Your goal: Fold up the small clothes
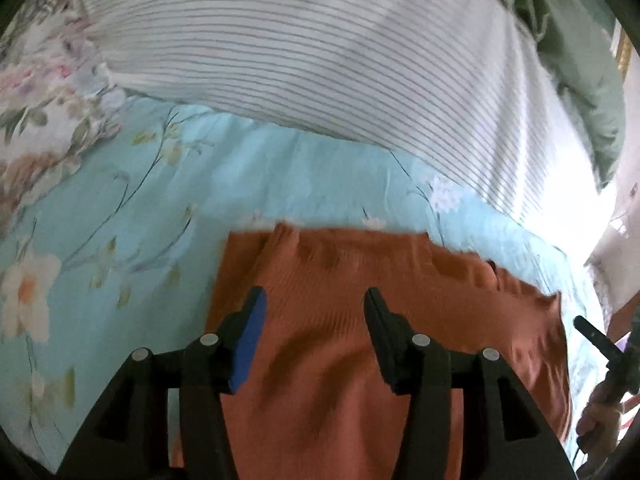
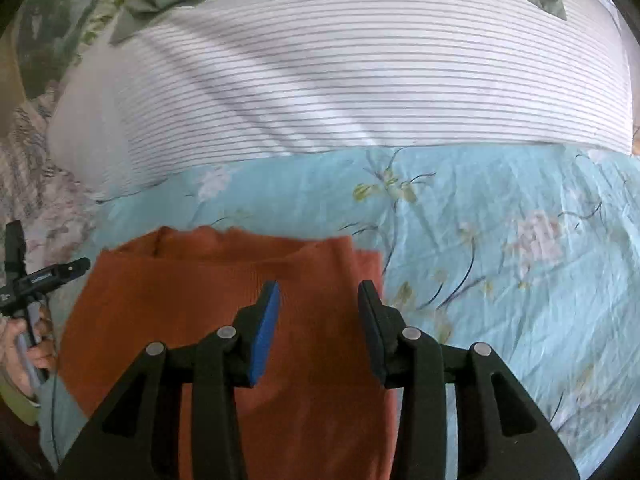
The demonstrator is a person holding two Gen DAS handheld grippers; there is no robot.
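An orange ribbed garment (image 1: 380, 304) lies flat on a light blue floral bedsheet (image 1: 132, 208). My left gripper (image 1: 316, 300) is open above its left half, holding nothing. In the right wrist view the same garment (image 2: 192, 296) lies on the sheet (image 2: 500, 240), its collar end at the far edge. My right gripper (image 2: 318, 294) is open above the garment's right part, holding nothing. Each gripper shows at the other view's edge: the right one (image 1: 596, 336) and the left one (image 2: 44, 276).
A white pillow with thin dark stripes (image 1: 320, 60) lies across the bed beyond the garment, also in the right wrist view (image 2: 340, 72). Green fabric (image 1: 576, 60) lies behind it. A pale floral cloth (image 1: 40, 92) is at the far left.
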